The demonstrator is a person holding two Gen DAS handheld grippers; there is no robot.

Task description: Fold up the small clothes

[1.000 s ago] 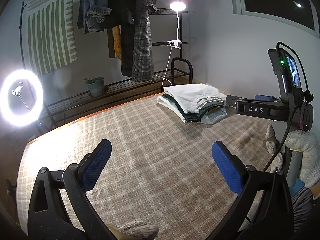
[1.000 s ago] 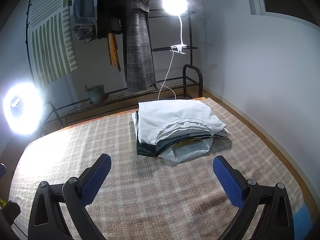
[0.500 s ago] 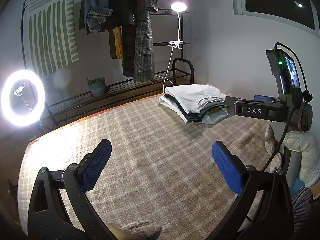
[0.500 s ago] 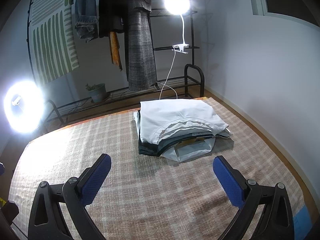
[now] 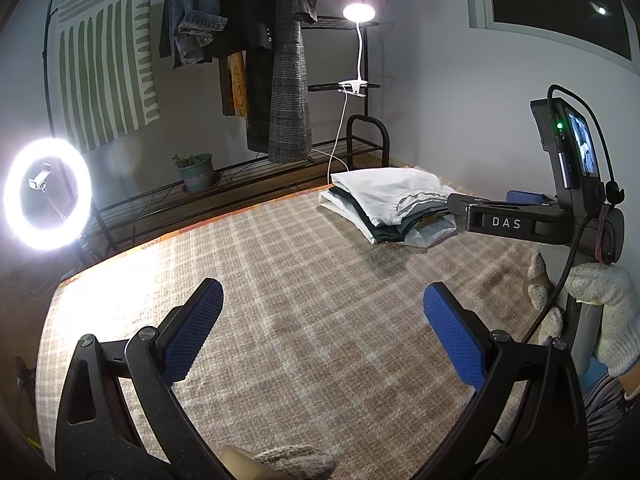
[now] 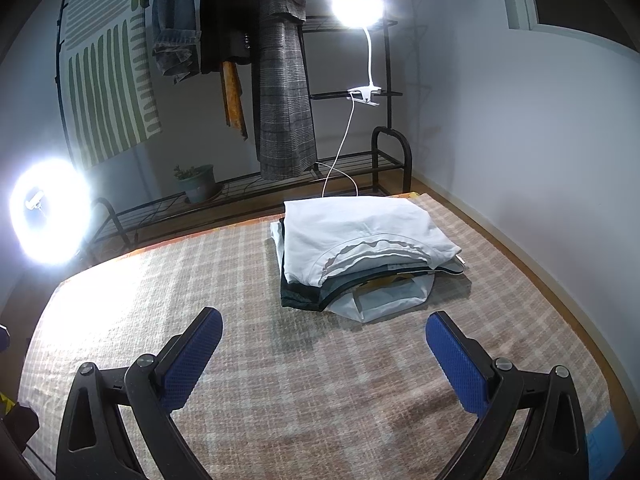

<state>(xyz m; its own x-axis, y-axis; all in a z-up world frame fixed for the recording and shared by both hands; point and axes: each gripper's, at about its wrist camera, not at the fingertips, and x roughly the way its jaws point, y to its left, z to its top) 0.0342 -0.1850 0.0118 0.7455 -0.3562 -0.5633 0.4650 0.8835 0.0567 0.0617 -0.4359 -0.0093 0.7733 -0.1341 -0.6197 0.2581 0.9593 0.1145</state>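
Observation:
A stack of folded clothes (image 6: 360, 248), white on top with dark green and pale layers below, lies at the far right of the plaid blanket (image 6: 280, 380). The same stack of folded clothes (image 5: 384, 204) shows in the left wrist view, far ahead to the right. My right gripper (image 6: 324, 340) stands open just short of the stack, nothing between its blue pads. My left gripper (image 5: 322, 320) is open over bare blanket (image 5: 280, 300), well short and left of the stack. The right gripper's body (image 5: 532, 220), with a small screen, shows at the right, held by a gloved hand (image 5: 604, 308).
A ring light (image 5: 46, 194) glares at the left. A black rack (image 6: 320, 184) behind the blanket carries hanging clothes (image 6: 280, 80), a clip lamp (image 6: 358, 4) and a potted plant (image 6: 198, 182). A grey wall (image 6: 520, 140) runs along the right. Wood floor edges the blanket.
Both grippers have drifted slightly; the stack sits a little lower in each view. Both stay open and nothing has been touched.

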